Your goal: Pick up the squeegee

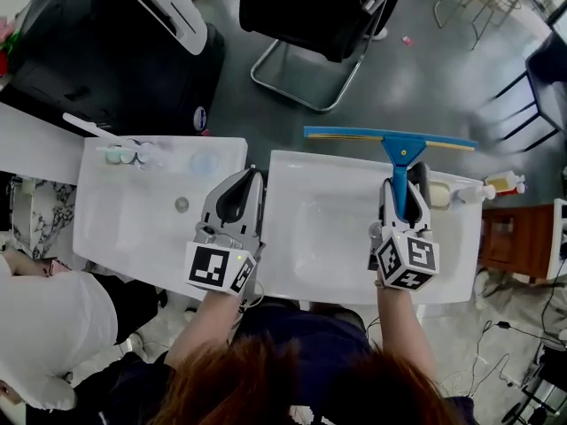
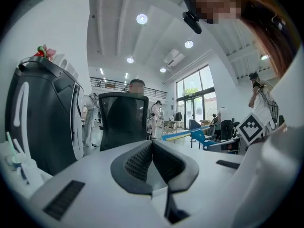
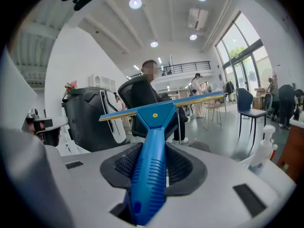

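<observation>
Right, the right gripper (image 1: 404, 184) (image 3: 154, 163) is clenched on the blue handle of the squeegee (image 1: 399, 153) (image 3: 153, 141). The ribbed pads press the grip from both sides. The handle runs straight out from the jaws toward 12 o'clock, and the long blue-and-yellow blade lies crosswise at its far end. In the head view that blade sits past the far rim of the right-hand basin (image 1: 292, 273). In the right gripper view there is only open room behind it.

Over at 9 o'clock from there, the left gripper (image 1: 251, 180) (image 2: 152, 150) is closed up with nothing in it, its pads meeting tip to tip. It sits over the gap between the two basins. Its own view catches the squeegee (image 2: 190, 134) off at 3 o'clock.

At 3 o'clock of the right gripper, a white pump bottle (image 1: 469, 193) lies on the basin's edge. The left-hand basin (image 1: 115, 228) carries a few small items at its far corner. Beyond the basins, at 12 o'clock, stands a black chair (image 1: 328, 16) on the grey floor, and at 10 o'clock a big black case (image 1: 106, 51).
</observation>
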The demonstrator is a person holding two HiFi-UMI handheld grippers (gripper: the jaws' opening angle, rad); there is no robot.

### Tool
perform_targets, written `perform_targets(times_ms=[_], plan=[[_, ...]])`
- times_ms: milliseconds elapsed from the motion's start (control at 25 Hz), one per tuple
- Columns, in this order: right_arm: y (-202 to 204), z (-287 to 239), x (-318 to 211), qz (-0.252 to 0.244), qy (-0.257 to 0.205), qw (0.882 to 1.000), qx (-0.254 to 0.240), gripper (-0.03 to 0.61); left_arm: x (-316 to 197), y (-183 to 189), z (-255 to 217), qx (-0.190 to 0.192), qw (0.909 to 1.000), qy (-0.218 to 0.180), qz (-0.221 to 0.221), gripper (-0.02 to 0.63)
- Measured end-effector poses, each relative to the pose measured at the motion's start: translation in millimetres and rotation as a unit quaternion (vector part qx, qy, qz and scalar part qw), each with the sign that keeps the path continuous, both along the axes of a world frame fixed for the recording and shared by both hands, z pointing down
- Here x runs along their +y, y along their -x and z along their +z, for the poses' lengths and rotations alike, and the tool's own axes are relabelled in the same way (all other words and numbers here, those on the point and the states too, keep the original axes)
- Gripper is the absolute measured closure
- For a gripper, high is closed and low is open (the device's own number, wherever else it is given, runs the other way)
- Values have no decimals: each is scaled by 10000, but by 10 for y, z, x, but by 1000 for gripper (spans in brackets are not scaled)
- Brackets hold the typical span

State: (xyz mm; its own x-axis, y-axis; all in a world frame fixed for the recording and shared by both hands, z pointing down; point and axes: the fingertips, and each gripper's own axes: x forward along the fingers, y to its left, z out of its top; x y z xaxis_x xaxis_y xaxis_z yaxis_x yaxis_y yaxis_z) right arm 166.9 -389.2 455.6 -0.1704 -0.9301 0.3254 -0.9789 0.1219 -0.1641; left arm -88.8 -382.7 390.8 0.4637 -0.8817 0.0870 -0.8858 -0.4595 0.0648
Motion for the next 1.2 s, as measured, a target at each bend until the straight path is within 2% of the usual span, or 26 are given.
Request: perform_targets(times_ms=[240,400,600,1200], plan=[[-120,-702,177,46,-885,9961,51,422,26,-56,-285,63,9997,-242,-33,594],[-154,-1104,259,71,-1244,9922,-102,422,64,-87,-430,84,9993,-376,-21,594],[-136,-1343,382,-47,-1726,9850,-35,422,105,-66,-546,141,9988,-473,-73,594],[-126,-1573,564,-37,-2024,9793,-23,422,243,-63,-689,140,9982,-577,-80,594]])
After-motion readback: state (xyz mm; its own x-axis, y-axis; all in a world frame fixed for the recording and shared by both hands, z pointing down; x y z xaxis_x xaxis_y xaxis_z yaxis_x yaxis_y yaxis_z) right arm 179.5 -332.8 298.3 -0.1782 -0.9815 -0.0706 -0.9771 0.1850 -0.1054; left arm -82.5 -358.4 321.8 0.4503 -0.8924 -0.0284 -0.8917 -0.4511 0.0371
